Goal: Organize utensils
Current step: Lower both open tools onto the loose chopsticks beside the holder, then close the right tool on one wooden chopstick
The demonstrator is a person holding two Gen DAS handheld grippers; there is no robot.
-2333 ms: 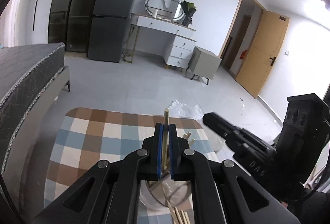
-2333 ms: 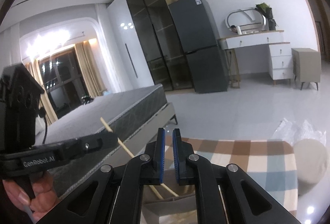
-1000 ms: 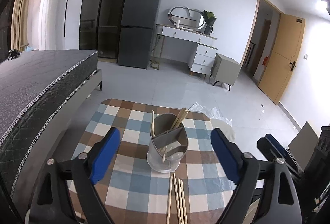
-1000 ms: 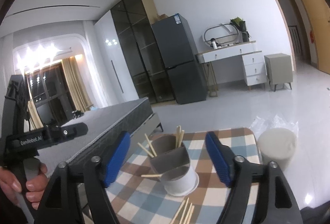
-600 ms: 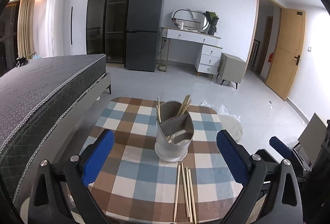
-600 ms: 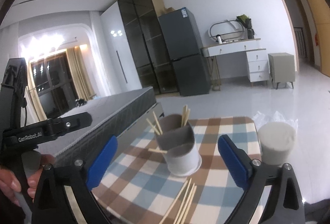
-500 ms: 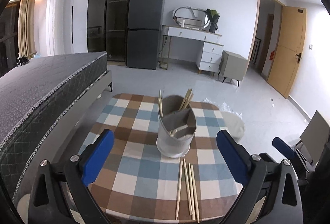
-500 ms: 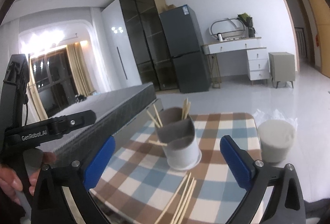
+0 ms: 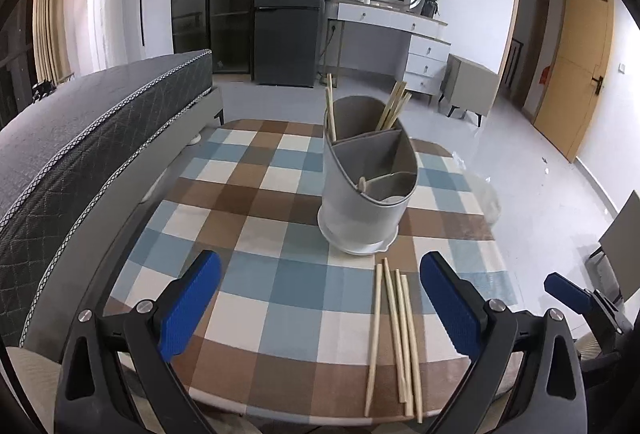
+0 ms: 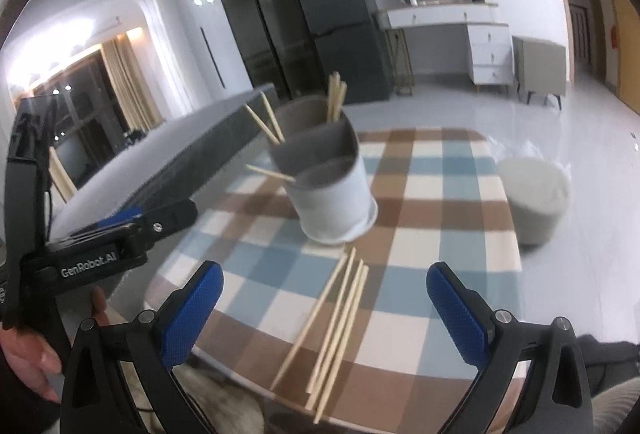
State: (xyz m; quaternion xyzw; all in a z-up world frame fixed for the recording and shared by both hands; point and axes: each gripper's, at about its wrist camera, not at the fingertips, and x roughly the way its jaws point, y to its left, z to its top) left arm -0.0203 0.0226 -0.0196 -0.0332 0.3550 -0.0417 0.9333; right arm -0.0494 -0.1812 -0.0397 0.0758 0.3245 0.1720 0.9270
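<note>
One round table (image 9: 256, 202) in a blue, brown and cream checked cloth bears a grey oval divided holder (image 9: 366, 186) ahead of both grippers; four thin wooden chopsticks (image 9: 394, 330) lie loose between their blue ribbed pads. Left gripper (image 9: 320, 298) and right gripper (image 10: 324, 298), clamped earlier, gape wide, holding nothing.

Black claw (image 9: 320, 298) arms, blue ribbed pads (image 9: 188, 306), silver screws, "GenRobot.AI" lettering.
</note>
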